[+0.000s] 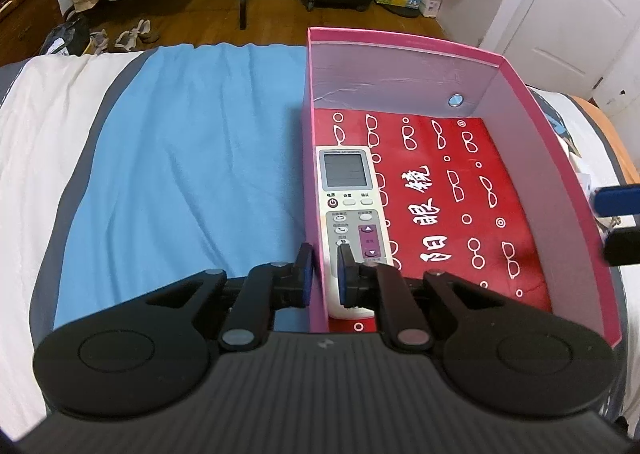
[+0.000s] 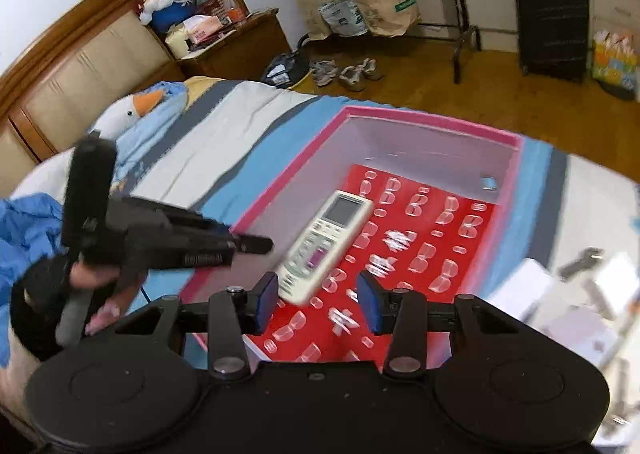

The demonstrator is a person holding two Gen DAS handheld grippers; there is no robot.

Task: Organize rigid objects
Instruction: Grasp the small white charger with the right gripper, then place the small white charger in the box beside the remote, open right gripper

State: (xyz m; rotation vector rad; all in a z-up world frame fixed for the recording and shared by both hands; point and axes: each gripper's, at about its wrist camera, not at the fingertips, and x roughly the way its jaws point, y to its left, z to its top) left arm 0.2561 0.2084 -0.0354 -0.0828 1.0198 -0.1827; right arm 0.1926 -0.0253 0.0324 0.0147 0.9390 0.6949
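the left gripper (image 1: 324, 274) sits nearest in its own view, jaws pinched together on the pink box's (image 1: 552, 158) left wall, one pad outside it and one inside. thin card like that flexes, so the grip probably steadies the box rather than bears its weight.

just past the inside pad lies the remote control (image 1: 349, 214), flat on the red printed lining (image 1: 460, 214) and pushed up along the left wall, screen end toward the far side. it looks a light, stiff plastic slab with a smooth, slightly slippery shell and a small glazed screen. if it needs shifting, the sound hold is likely across its narrow width at the button half, where the sides run parallel, not on the screen and not end to end.

from the right wrist view, the right gripper (image 2: 317, 302) hangs above the box's near end with its jaws apart and nothing between them; the remote control (image 2: 326, 244) lies beyond its left pad, untouched. the picture is smeared with motion. to the left a hand (image 2: 96, 286) grips the other tool's handle.

to the right, on the bed (image 1: 180, 158), lie blurred items, among them a white box (image 2: 524, 282), too smeared to name further; they may be next to go in.
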